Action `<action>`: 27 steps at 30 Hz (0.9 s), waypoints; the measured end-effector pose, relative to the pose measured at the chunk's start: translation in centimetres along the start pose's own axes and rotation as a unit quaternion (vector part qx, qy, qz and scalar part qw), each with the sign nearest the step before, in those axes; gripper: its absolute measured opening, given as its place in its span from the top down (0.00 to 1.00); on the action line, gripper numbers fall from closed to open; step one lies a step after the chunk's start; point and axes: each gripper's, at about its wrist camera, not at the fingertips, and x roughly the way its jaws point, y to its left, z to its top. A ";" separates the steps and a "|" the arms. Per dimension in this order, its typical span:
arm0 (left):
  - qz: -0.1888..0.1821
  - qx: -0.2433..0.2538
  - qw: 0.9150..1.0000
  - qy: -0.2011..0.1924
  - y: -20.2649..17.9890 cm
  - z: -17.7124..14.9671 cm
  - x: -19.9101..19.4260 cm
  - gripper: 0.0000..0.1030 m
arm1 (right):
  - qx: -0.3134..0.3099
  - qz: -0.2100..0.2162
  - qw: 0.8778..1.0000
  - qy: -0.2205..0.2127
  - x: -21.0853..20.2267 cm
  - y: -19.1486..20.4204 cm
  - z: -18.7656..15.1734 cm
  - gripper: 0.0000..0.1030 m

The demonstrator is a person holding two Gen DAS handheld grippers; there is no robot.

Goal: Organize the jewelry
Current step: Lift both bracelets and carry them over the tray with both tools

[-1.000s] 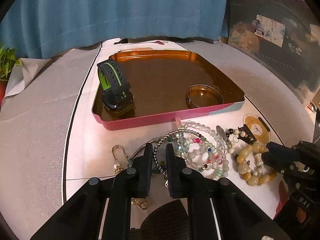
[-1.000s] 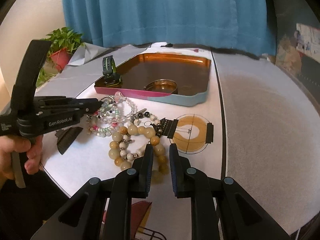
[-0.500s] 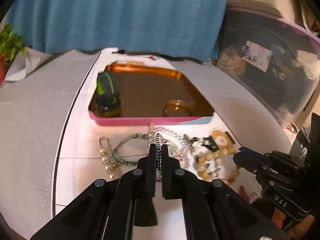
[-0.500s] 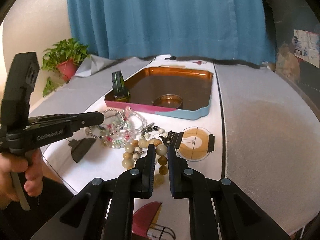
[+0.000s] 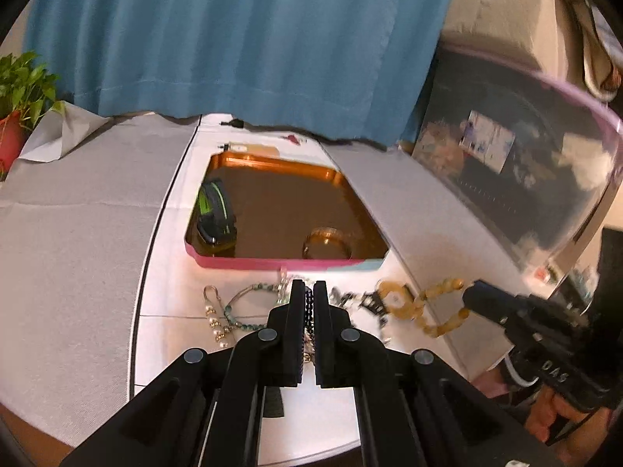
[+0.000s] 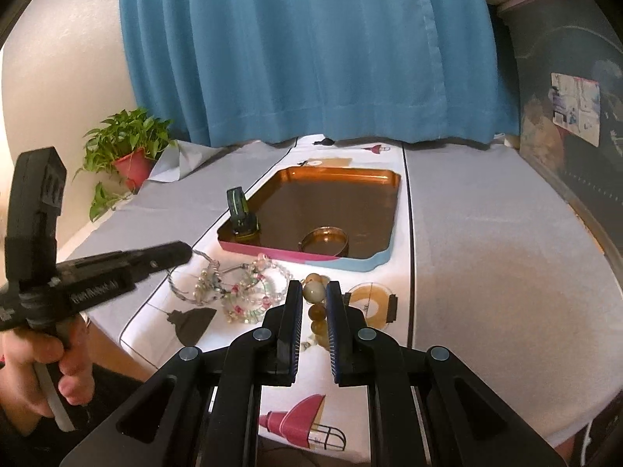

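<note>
A string of small dark beads (image 5: 308,303) was pinched between the fingers of the left gripper (image 5: 309,292), clamped tight on it. A chunky bracelet of yellow stone beads (image 6: 316,303) sat in the gap of the right gripper (image 6: 314,292), whose fingers were nearly closed, squeezing the round beads (in the left view the yellow beads looked blurry and seemed to hang from its tip). Both strings were floppy and light, I think; they would swing and droop, and smooth round beads can slip, so a hold across the cord between two beads seemed safest. Just past the fingers on the white cloth (image 6: 393,354) lay the clear and pink bead bracelets (image 6: 253,295), a pearl clip (image 5: 215,323) and a green bead strand (image 5: 249,292). Farther ahead sat the copper tray (image 6: 389,229). Inside it stood a green and black watch (image 6: 240,214) at the near left, and a gold bangle (image 6: 325,242) near the front wall
</note>
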 end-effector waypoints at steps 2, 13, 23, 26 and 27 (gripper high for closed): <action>-0.020 -0.025 0.999 -0.005 0.5 0.9 -1.0 0.99 | 0.011 0.015 1.000 -0.006 -0.8 -0.2 0.7 0.88; -0.035 -0.078 0.996 -0.038 1.8 3.5 -6.7 0.99 | 0.003 0.024 0.999 -0.042 -5.5 2.4 4.5 0.88; 0.021 -0.010 0.994 -0.103 -1.4 6.3 -12.0 0.99 | -0.034 0.034 0.995 -0.082 -9.0 6.5 8.4 0.88; 0.039 0.028 0.990 -0.130 -2.9 7.2 -13.0 0.98 | -0.045 0.038 0.993 -0.098 -9.9 7.4 9.5 0.88; 0.036 0.036 0.989 -0.136 -3.4 7.5 -13.2 0.98 | -0.049 0.040 0.993 -0.103 -10.2 7.7 9.9 0.88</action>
